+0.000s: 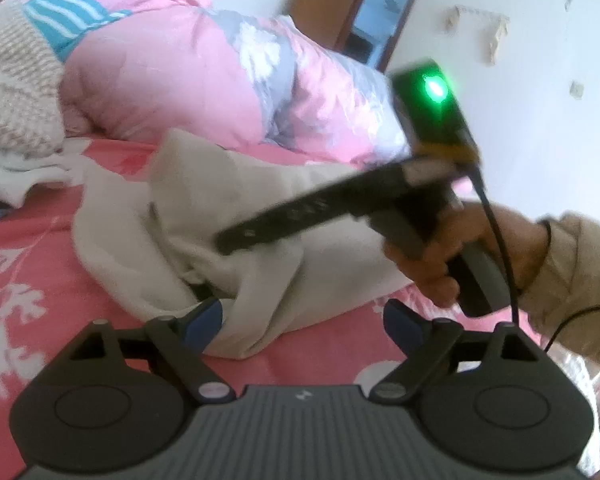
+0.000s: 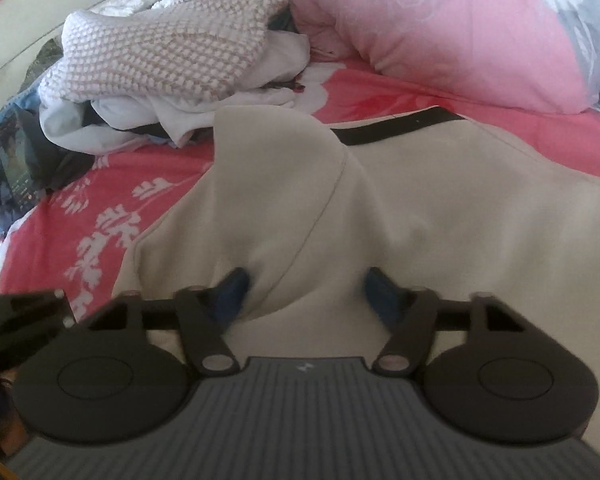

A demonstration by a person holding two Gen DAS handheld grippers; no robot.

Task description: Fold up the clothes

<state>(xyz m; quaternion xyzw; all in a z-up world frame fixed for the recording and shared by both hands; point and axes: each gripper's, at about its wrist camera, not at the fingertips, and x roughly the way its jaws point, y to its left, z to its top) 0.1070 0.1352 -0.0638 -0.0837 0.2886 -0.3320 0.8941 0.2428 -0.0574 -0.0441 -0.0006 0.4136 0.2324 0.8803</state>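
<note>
left gripper (image 1: 302,326): jaws apart, over crumpled beige cotton garment (image 1: 204,216) | right gripper (image 2: 304,294): jaws apart, over same garment | garment on pink floral bedsheet (image 1: 28,264)

The beige garment (image 2: 440,208) is soft matt cloth, smooth-faced, with a stitched seam and a flat black band along one edge. Under it the bedsheet (image 1: 28,264) is thin printed cotton-like fabric, red-pink with white sprigs. The quilt (image 1: 172,76) looks puffy and slightly satiny, pink with grey and white flowers. A knitted sweater (image 2: 172,52) shows a coarse, nubbly open weave. The left gripper (image 1: 302,322) and right gripper (image 2: 304,290) are matt black plastic with ribbed grey housings, small dull metal pins at the joints, and blue rubbery-looking pads (image 1: 204,322). The door (image 1: 324,4) is smooth brown wood.
</note>
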